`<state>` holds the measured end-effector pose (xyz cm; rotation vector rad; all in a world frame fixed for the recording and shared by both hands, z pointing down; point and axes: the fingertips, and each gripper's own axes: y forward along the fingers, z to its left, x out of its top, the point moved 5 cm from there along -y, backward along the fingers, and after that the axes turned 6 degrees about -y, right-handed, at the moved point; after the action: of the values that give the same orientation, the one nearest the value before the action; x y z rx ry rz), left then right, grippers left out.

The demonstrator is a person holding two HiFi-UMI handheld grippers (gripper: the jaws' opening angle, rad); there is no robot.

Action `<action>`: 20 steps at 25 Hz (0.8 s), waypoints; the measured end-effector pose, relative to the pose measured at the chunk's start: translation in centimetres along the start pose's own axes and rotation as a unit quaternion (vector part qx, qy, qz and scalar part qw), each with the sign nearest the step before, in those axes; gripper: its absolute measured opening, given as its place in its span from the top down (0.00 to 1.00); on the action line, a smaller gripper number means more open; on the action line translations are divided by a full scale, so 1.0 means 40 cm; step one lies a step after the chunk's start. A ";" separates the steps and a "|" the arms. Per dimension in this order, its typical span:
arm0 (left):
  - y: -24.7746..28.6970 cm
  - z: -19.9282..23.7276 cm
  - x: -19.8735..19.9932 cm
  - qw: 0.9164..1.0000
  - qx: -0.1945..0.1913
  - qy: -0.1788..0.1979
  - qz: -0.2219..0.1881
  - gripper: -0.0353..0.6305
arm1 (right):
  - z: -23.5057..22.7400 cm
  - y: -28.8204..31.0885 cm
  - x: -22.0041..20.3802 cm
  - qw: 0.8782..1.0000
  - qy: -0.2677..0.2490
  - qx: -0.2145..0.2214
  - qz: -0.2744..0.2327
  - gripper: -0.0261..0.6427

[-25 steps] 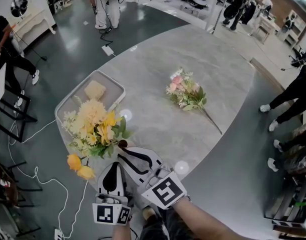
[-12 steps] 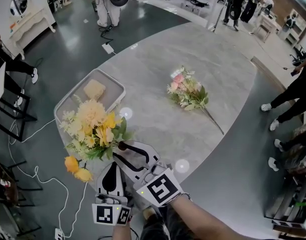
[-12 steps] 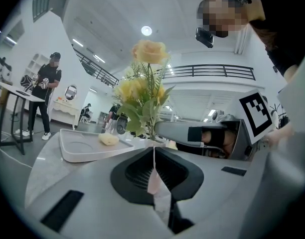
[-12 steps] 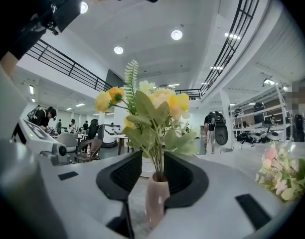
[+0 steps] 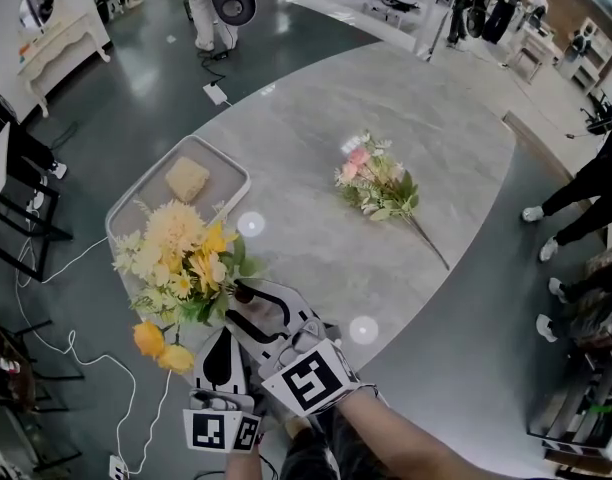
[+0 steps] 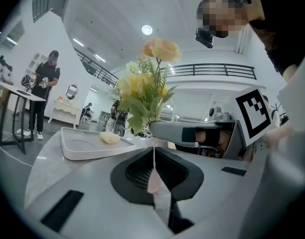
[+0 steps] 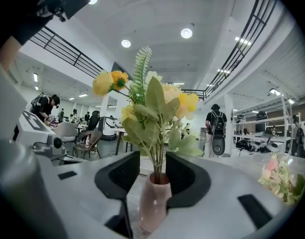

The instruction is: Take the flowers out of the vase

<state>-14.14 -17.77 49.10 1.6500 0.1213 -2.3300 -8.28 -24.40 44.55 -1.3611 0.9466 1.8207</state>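
Pink vase (image 7: pixel 153 203), clamped from its left in the left gripper (image 6: pixel 153 156), jaws tight on its body, at the counter's (image 5: pixel 316 128) near edge. Held the yellow flowers (image 5: pixel 181 258) upright, stems (image 7: pixel 157 153) down its neck. At the vase's right, right gripper (image 7: pixel 148 159) with jaws just spread apart, stems between them, apparently unpressed. Meant no flower lifted yet; probably readied a pinch on the stems. Well right of the vase, a pink bouquet (image 5: pixel 374 183) lying flat.

I see the grey table (image 5: pixel 306 138) bearing a white tray (image 5: pixel 222 160) at its left edge, a pink bouquet (image 5: pixel 378 190) lying flat mid-table, and a pink vase (image 7: pixel 153 200) upright nearest me.
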 end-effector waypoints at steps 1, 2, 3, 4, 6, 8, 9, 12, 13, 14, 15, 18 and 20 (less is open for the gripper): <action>0.001 0.002 -0.001 1.000 0.000 0.000 0.000 0.91 | 0.000 0.003 -0.001 1.000 -0.002 -0.002 0.000 0.73; 0.003 0.003 -0.003 1.000 0.000 0.000 0.001 0.91 | -0.002 0.006 -0.002 1.000 -0.004 -0.004 0.000 0.73; 0.004 0.005 -0.003 1.000 0.001 -0.001 0.001 0.91 | -0.003 0.009 -0.001 1.000 -0.006 -0.007 0.000 0.73; 0.003 0.006 -0.002 1.000 0.001 -0.001 0.001 0.91 | -0.003 0.011 0.000 1.000 -0.007 -0.009 0.000 0.73; -0.001 0.008 0.000 1.000 0.002 -0.001 0.001 0.91 | -0.001 0.014 0.005 1.000 -0.007 -0.014 0.001 0.73; -0.005 0.008 0.004 1.000 0.003 -0.001 0.001 0.91 | -0.002 0.016 0.008 1.000 -0.006 -0.020 0.003 0.73; -0.004 0.008 0.007 1.000 0.003 -0.001 0.001 0.91 | -0.005 0.017 0.010 1.000 -0.005 -0.023 0.003 0.74; -0.002 0.011 0.009 1.000 0.004 -0.002 0.001 0.91 | -0.011 0.022 0.012 1.000 -0.004 -0.026 -0.001 0.74; -0.002 0.011 0.008 1.000 0.004 -0.002 0.001 0.91 | -0.011 0.022 0.011 1.000 -0.004 -0.027 -0.003 0.75; -0.002 0.012 0.006 1.000 0.004 -0.002 0.001 0.91 | -0.011 0.021 0.010 1.000 -0.005 -0.027 -0.005 0.76; -0.003 0.012 0.003 1.000 0.005 -0.002 0.002 0.91 | -0.011 0.020 0.009 1.000 -0.005 -0.028 -0.007 0.77; -0.004 0.013 -0.004 1.000 0.006 -0.003 0.002 0.91 | -0.010 0.017 0.003 0.999 -0.004 -0.030 -0.011 0.79; -0.002 0.014 -0.004 1.000 0.007 -0.004 0.002 0.91 | -0.011 0.017 0.002 0.999 -0.003 -0.030 -0.011 0.81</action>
<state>-14.64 -17.79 49.45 1.6468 0.0992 -2.3387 -8.64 -25.12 44.50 -1.3968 0.8759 1.8487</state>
